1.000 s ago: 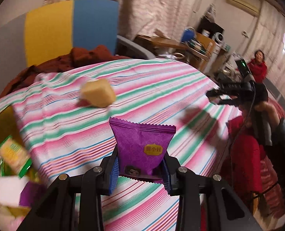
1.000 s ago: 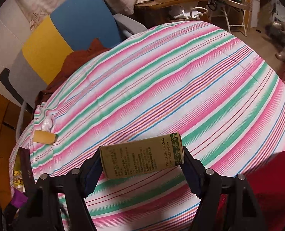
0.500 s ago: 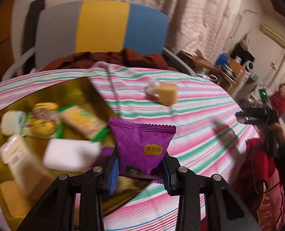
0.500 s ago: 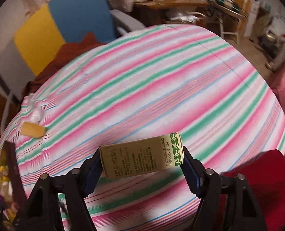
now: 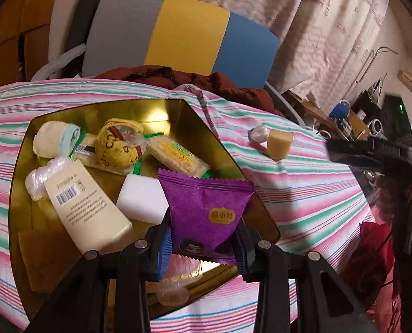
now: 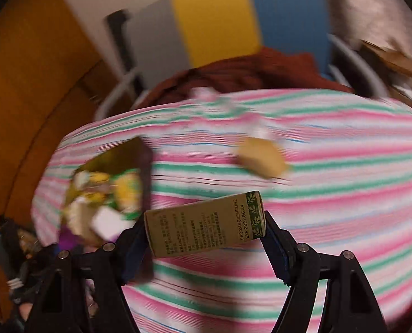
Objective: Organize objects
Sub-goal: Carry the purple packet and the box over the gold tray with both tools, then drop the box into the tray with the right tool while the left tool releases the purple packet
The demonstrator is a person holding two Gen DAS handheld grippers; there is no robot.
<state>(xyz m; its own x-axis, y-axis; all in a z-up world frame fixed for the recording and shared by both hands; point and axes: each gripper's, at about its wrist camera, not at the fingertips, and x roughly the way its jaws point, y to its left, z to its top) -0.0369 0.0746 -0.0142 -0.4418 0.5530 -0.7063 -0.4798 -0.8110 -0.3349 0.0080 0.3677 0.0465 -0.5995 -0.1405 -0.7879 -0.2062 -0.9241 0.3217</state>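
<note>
Striped tablecloth [image 5: 303,186] bears gold tray [image 5: 161,108]; tricolour chair [image 5: 189,36] behind.

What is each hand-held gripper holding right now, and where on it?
Left hand-held gripper: purple snack packet, pinched at its lower end. Right hand-held gripper: olive box, clamped end to end.

This looks like a lived-in room of a home. A table wears a pink, green and white striped cloth [image 5: 303,194], a grey, yellow and blue chair back [image 5: 183,30] stands behind it, pale patterned curtains [image 5: 317,27] hang on the wall, and a cluttered wooden desk [image 5: 344,122] sits farther back.
</note>
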